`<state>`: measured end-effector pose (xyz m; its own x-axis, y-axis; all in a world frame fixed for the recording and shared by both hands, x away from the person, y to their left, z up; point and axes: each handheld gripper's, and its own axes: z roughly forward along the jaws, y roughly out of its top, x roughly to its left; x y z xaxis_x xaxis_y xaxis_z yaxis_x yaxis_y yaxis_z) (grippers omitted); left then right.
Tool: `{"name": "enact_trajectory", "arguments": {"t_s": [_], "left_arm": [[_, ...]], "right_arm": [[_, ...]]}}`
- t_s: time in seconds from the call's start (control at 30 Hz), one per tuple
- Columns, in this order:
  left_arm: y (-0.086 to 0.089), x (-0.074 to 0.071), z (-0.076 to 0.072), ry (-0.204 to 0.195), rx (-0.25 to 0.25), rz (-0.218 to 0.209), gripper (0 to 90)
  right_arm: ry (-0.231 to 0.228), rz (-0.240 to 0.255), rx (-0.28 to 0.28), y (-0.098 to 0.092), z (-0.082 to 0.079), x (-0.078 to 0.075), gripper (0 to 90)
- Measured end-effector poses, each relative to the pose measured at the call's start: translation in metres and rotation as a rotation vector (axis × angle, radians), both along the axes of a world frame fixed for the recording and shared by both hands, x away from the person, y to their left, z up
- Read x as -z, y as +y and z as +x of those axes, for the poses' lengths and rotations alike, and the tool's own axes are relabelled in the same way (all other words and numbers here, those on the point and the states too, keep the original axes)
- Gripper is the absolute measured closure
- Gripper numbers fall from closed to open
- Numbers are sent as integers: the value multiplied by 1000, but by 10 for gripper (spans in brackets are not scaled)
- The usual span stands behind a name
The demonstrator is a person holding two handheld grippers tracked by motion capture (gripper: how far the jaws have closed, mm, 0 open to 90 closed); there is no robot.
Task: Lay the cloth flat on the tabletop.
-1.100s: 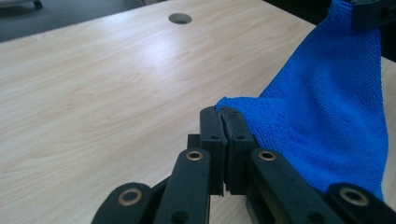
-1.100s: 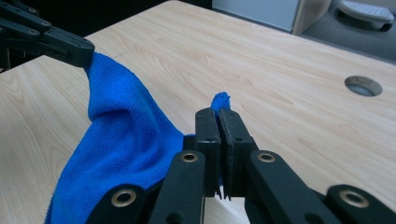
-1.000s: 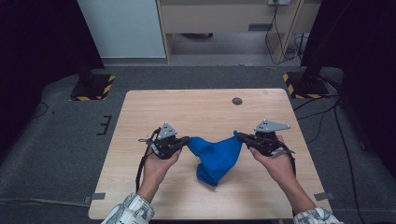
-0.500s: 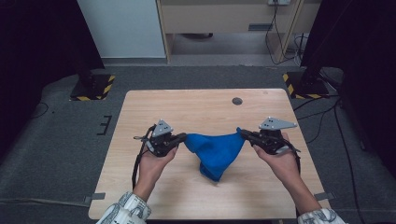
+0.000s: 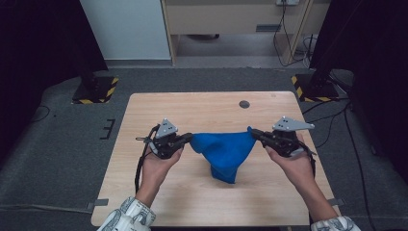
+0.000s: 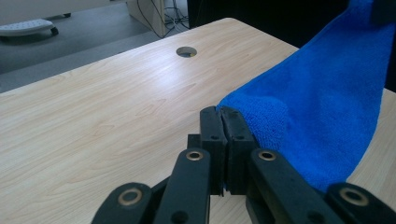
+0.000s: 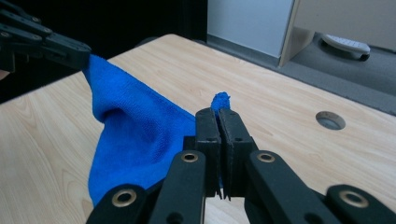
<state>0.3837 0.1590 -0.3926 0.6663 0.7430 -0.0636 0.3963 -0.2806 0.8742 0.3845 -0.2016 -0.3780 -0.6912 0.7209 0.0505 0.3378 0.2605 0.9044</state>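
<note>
A blue cloth (image 5: 225, 150) hangs stretched between my two grippers above the wooden table (image 5: 207, 108), its top edge taut and its lower part drooping to a point. My left gripper (image 5: 189, 138) is shut on the cloth's left corner, and in the left gripper view the blue cloth (image 6: 317, 107) runs off to the right from my left gripper (image 6: 222, 112). My right gripper (image 5: 253, 133) is shut on the opposite corner. In the right gripper view a tuft of the cloth (image 7: 135, 126) pokes out past my right gripper (image 7: 217, 113), and the other gripper (image 7: 44, 44) holds the far corner.
A round cable hole (image 5: 244, 104) sits in the table near its far right edge. Yellow-black striped stand bases (image 5: 96, 91) (image 5: 312, 89) flank the table on the grey floor. A pale cabinet (image 5: 231, 19) stands behind.
Both hands have risen and moved apart, lifting the cloth and pulling its top edge straight. Less of the cloth lies bunched on the table.
</note>
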Motion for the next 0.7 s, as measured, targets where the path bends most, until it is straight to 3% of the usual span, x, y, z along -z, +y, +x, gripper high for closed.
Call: {"name": "enact_trajectory", "arguments": {"t_s": [0.13,0.7], "left_arm": [[3,-7,-2,-13,-3,-18,881],[11,-22,-7,-39,-3,-7,881]], "right_arm": [[-12,3,0,-3,-2,-7,877],[-23,0,6,-6,-2,-12,877]]}}
